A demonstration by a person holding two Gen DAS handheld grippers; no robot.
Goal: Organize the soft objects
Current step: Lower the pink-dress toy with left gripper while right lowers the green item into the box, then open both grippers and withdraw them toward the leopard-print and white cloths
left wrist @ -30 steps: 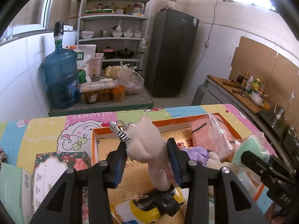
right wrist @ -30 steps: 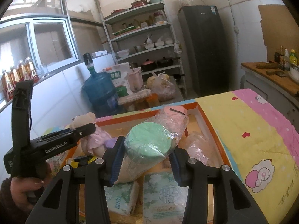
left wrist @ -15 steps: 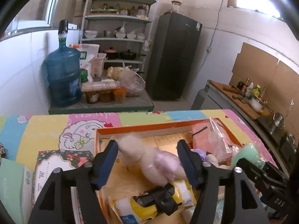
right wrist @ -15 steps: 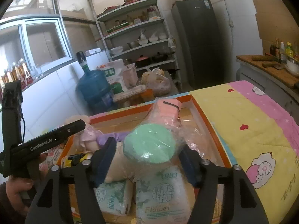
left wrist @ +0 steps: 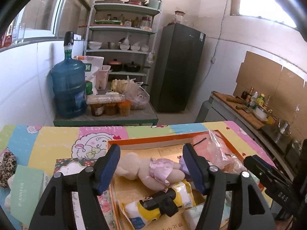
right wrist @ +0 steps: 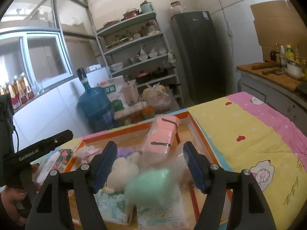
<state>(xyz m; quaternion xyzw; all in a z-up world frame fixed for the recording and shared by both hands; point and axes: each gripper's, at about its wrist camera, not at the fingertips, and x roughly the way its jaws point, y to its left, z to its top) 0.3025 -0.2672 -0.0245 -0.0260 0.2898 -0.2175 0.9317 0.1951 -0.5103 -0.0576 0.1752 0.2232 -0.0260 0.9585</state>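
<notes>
A beige plush bear (left wrist: 151, 170) in a lilac skirt lies on its side in the orange-rimmed cardboard box (left wrist: 153, 140), touching a yellow-and-white pack (left wrist: 153, 205). My left gripper (left wrist: 151, 149) is open just above the bear, its pads apart from it. In the right wrist view a green round thing in a clear bag (right wrist: 149, 184), blurred, rests on the tissue packs (right wrist: 111, 205) in the box (right wrist: 201, 134). My right gripper (right wrist: 149, 147) stands open over it, not touching it. A pink bagged pack (right wrist: 165, 136) and a white plush (right wrist: 122, 170) lie beside it.
The box sits on a table with a colourful cartoon cloth (right wrist: 239, 126). Left of the box are a floral carton (left wrist: 74, 163), a pale green carton (left wrist: 26, 189) and a leopard-print cloth (left wrist: 7, 164). A hand (right wrist: 13, 199) holds the left gripper (right wrist: 38, 149).
Both grippers opened and let go. The bear dropped from upright between the left fingers to lying in the box. The green bagged thing fell from the right fingers onto the tissue packs.
</notes>
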